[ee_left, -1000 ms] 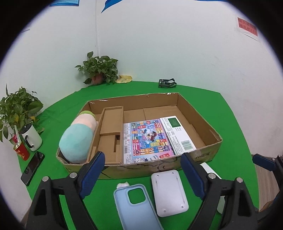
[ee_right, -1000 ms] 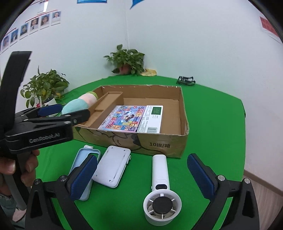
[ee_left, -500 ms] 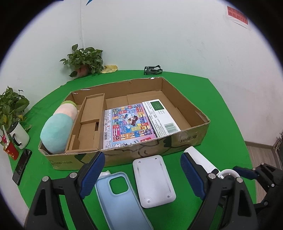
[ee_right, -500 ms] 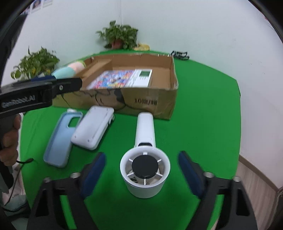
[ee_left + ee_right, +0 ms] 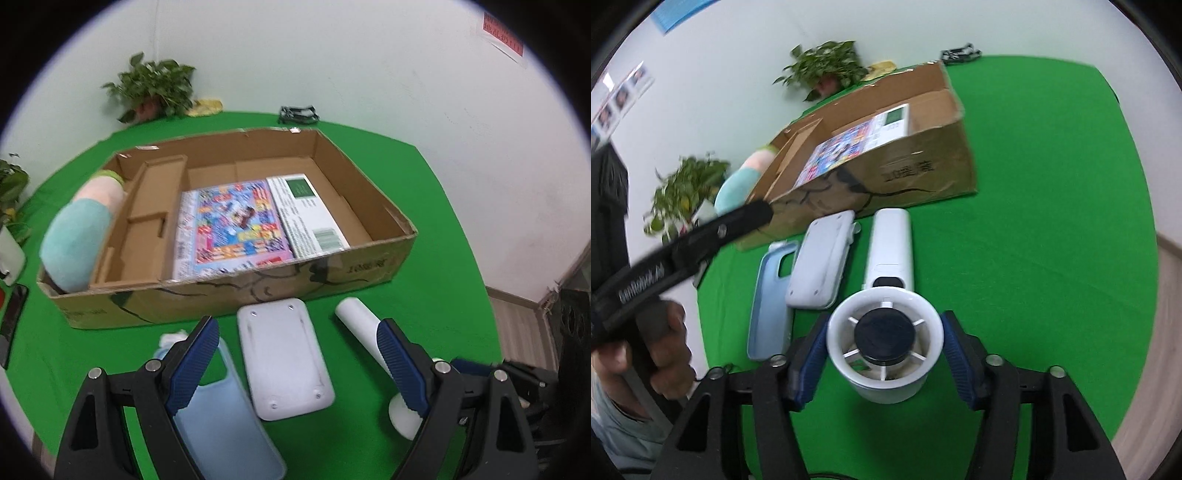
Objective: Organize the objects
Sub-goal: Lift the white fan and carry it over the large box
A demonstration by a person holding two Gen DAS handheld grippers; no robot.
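A white handheld fan (image 5: 890, 251) lies on the green table in front of the cardboard box (image 5: 923, 173). My right gripper (image 5: 882, 326) has the fan's round head between its blue pads, which touch both sides; its jaws are opening slightly. My left gripper (image 5: 295, 328) hangs open over a white case (image 5: 284, 354) and a pale blue phone case (image 5: 229, 424), gripping nothing. The fan's handle (image 5: 358, 321) shows beside its right finger. In the box (image 5: 221, 299) lie a colourful game box (image 5: 236, 225) and a pastel plush (image 5: 81, 236).
Potted plants (image 5: 155, 85) stand at the back and left, and a black clip (image 5: 297, 112) lies near the wall. A dark phone (image 5: 13, 314) and a white mug (image 5: 9, 254) sit at the left edge. A hand (image 5: 665, 339) holds the left gripper. The table's edge runs close on the right.
My right gripper came down, rolled, and closed its jaws around the fan's head. My left gripper dipped and moved nearer to the two cases, still open.
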